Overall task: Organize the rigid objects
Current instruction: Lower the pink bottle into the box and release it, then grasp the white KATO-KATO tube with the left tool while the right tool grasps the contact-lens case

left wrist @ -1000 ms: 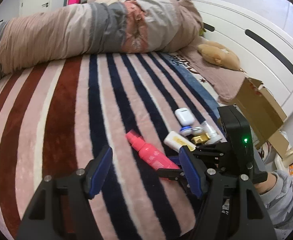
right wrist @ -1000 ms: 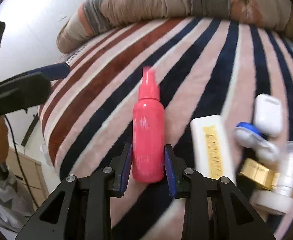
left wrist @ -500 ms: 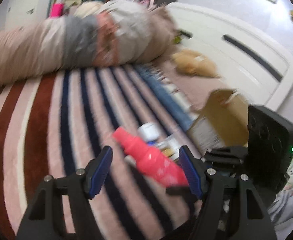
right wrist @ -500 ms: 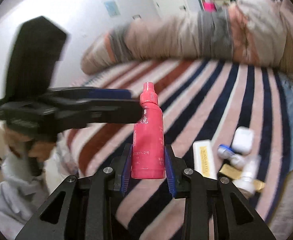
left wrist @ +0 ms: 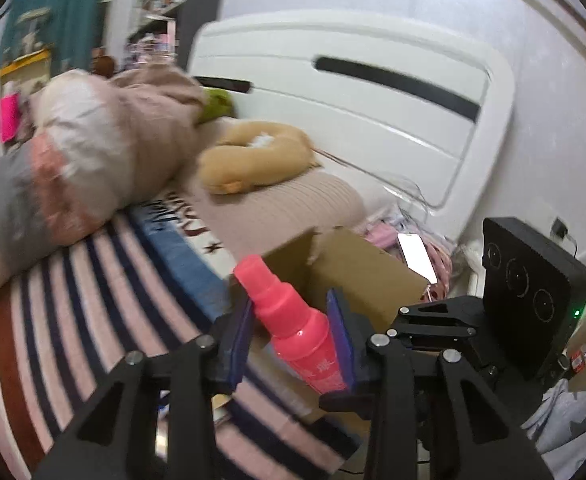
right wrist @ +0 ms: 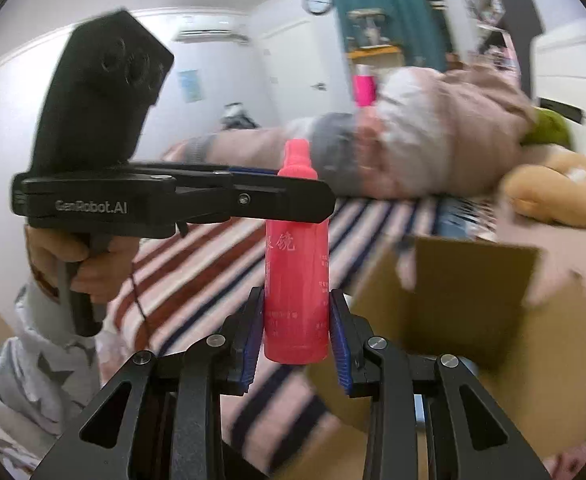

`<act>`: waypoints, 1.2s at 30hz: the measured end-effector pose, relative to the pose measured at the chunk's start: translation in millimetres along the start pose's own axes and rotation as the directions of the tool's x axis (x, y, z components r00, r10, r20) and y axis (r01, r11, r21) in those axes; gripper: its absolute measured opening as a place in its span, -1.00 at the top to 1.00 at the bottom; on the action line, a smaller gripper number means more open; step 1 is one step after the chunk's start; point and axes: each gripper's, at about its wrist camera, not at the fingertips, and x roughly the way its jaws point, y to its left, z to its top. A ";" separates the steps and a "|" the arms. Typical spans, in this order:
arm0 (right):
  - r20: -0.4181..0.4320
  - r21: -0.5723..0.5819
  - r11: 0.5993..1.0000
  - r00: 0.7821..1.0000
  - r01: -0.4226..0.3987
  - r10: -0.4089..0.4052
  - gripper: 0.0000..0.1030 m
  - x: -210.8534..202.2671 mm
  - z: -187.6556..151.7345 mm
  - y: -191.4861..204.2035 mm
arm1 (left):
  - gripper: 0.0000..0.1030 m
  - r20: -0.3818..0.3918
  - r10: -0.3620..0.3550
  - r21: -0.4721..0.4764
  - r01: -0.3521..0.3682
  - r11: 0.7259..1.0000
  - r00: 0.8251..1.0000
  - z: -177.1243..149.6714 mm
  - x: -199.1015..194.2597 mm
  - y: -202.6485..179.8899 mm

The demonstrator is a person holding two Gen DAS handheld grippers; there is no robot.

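Note:
A pink spray bottle point(right wrist: 296, 276) is held upright in the air between the blue pads of my right gripper point(right wrist: 296, 334), which is shut on its lower body. My left gripper point(left wrist: 289, 336) has closed around the same bottle point(left wrist: 293, 320) higher up; its pads sit against the bottle's sides. In the right wrist view the left gripper's finger point(right wrist: 221, 200) crosses in front of the bottle's shoulder. An open cardboard box point(right wrist: 461, 304) stands at the bed's edge, just right of the bottle; it also shows in the left wrist view point(left wrist: 353, 268).
The striped bedspread point(left wrist: 73, 320) lies below. A rolled quilt point(left wrist: 73, 168) and a tan pillow point(left wrist: 253, 160) lie toward the white headboard point(left wrist: 373, 92). A phone point(left wrist: 415, 256) lies behind the box.
My right gripper lifted the pink bottle off the bed and swung it toward the box. My left gripper, open before, came in and closed on the bottle.

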 end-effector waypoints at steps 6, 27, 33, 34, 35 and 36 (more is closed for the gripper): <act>-0.113 0.105 0.992 0.992 0.071 -0.059 0.48 0.6 -19.9 -45.3 | 0.37 -0.117 -0.027 0.042 0.032 0.999 0.993 0.8 56.5 -25.1; -0.143 0.108 0.990 0.987 0.093 -0.077 0.46 0.3 -6.8 -33.7 | -0.11 -0.070 0.182 0.085 -0.176 0.981 0.981 -5.1 -17.7 5.2; -0.084 -0.012 1.000 0.996 -0.011 0.010 0.36 15.0 29.4 31.8 | -0.16 -0.051 0.291 0.045 -0.289 0.956 0.955 -29.5 -77.6 49.5; -0.090 -0.028 0.999 0.996 -0.029 0.027 0.33 21.2 32.4 41.9 | -0.18 -0.053 0.306 0.037 -0.304 0.952 0.951 -36.8 -86.3 58.6; -0.107 -0.046 0.998 0.993 -0.048 0.043 0.33 33.5 34.7 56.1 | -0.20 -0.057 0.315 0.026 -0.314 0.949 0.947 -44.6 -92.6 67.7; -0.129 -0.055 0.997 0.990 -0.057 0.049 0.33 46.5 35.1 67.6 | -0.21 -0.062 0.324 0.011 -0.324 0.946 0.944 -54.3 -99.1 78.5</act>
